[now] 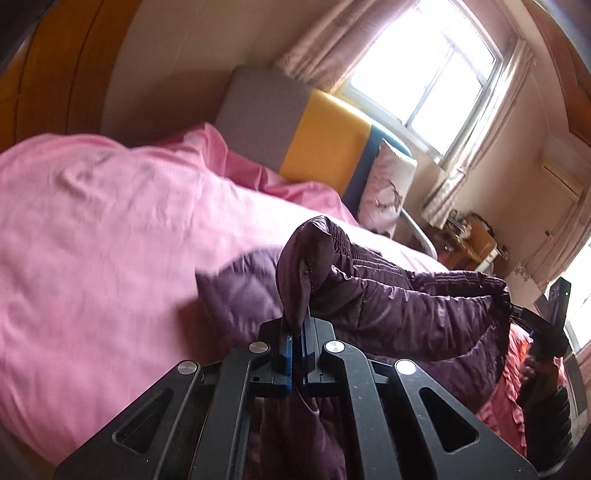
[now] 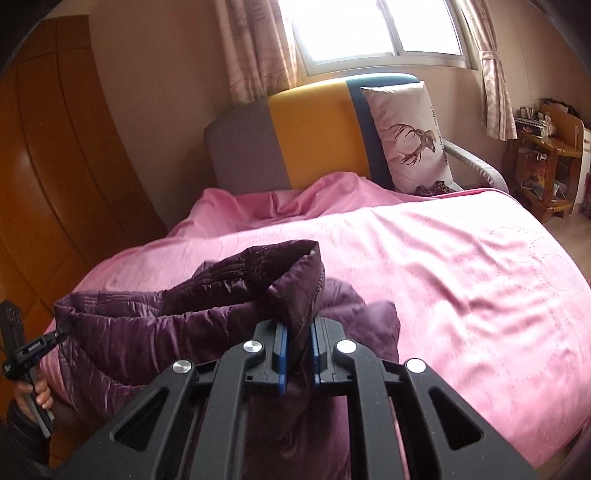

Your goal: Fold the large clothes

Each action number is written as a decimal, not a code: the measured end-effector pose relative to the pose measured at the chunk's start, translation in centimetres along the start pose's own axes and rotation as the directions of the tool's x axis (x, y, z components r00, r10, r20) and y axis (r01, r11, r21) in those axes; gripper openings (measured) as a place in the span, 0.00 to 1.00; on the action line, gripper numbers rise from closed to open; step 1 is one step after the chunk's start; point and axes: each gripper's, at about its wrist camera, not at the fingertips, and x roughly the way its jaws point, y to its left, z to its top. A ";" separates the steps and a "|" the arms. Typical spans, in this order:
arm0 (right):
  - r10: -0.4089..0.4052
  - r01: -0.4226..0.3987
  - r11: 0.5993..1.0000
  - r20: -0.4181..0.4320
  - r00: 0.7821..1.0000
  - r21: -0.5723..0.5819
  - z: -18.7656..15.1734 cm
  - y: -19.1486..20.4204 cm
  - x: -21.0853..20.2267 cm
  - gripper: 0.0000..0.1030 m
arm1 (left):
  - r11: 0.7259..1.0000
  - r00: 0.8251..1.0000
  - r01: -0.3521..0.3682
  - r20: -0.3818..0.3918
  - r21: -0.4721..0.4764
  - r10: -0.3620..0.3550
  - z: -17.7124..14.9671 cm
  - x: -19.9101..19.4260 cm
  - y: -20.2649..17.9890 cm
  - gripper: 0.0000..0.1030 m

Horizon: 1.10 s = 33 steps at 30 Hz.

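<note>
A dark purple quilted jacket point(image 1: 399, 299) hangs stretched between my two grippers above a pink bed cover point(image 1: 103, 229). My left gripper point(image 1: 297, 328) is shut on one edge of the jacket, and a fold of fabric rises between its blue pads. My right gripper point(image 2: 297, 332) is shut on another edge of the jacket point(image 2: 166, 317). The right gripper also shows at the far right of the left wrist view point(image 1: 517, 314), pinching the jacket. The left gripper shows at the left edge of the right wrist view point(image 2: 61, 332). Part of the jacket rests on the bed.
The bed point(image 2: 443, 266) has a grey, yellow and blue headboard point(image 2: 314, 136) and a deer-print pillow point(image 2: 410, 136). A wooden wardrobe point(image 2: 48, 166) stands on the left. A window with curtains point(image 2: 369, 29) is behind the bed. A wooden stand point(image 2: 543, 166) is at the right.
</note>
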 end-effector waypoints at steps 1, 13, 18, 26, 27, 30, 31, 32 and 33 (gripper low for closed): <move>-0.010 0.010 1.000 0.006 1.000 0.004 0.7 -0.1 0.7 0.08 | 1.000 1.000 -0.005 0.008 -0.001 0.005 0.7 0.6 0.0 0.02; -0.276 0.271 0.959 -0.058 0.959 -0.082 3.6 0.3 14.5 0.08 | 0.984 0.980 -0.176 -0.094 0.006 0.175 5.3 13.6 1.7 0.02; -0.335 0.327 0.942 -0.141 0.932 -0.076 1.1 -1.8 18.9 0.10 | 0.969 0.950 -0.246 -0.190 0.028 0.247 3.2 18.1 3.2 0.02; -0.386 0.368 0.922 -0.197 0.901 -0.125 -1.3 -2.6 22.5 0.13 | 0.959 0.936 -0.281 -0.209 0.045 0.284 1.3 20.6 3.7 0.02; -0.385 0.367 0.922 -0.199 0.901 -0.124 -1.4 -2.7 22.5 0.14 | 0.957 0.934 -0.286 -0.209 0.045 0.289 1.3 20.6 3.7 0.02; -0.377 0.361 0.926 -0.207 0.903 -0.111 -1.2 -2.9 22.3 0.18 | 0.949 0.924 -0.310 -0.217 0.058 0.315 1.5 20.3 3.3 0.04; -0.373 0.358 0.928 -0.212 0.903 -0.106 -1.0 -3.0 22.0 0.21 | 0.943 0.917 -0.329 -0.217 0.058 0.333 1.8 19.8 3.1 0.10; -0.371 0.360 0.928 -0.212 0.904 -0.093 -0.7 -3.2 21.4 0.32 | 0.935 0.911 -0.349 -0.214 0.054 0.353 2.1 19.2 2.9 0.14; -0.371 0.363 0.929 -0.203 0.906 -0.076 -0.4 -3.4 20.6 0.47 | 0.926 0.905 -0.373 -0.200 0.047 0.375 2.4 18.6 2.6 0.28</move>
